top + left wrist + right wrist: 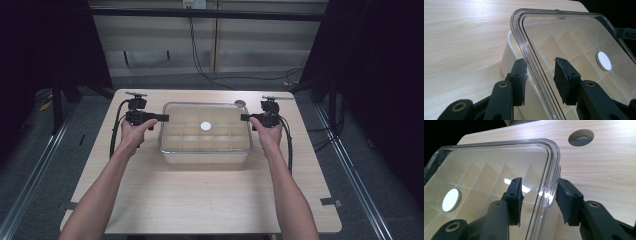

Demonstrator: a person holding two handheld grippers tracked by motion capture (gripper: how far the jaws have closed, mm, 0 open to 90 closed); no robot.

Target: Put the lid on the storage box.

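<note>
We see a cream plastic box with inner dividers (pixel 205 156) sitting mid-way on the pale wooden counter (pixel 200 200), topped by a clear plastic lid (pixel 205 127) bearing a round white disc (pixel 205 126). Our left claw (pixel 164 118) straddles the lid's left rim, its 2 jaws spread apart and not pressing it. Our right claw (pixel 244 117) straddles the right rim, equally released. A round grey grommet (pixel 581 137) lies in the counter beyond.
</note>
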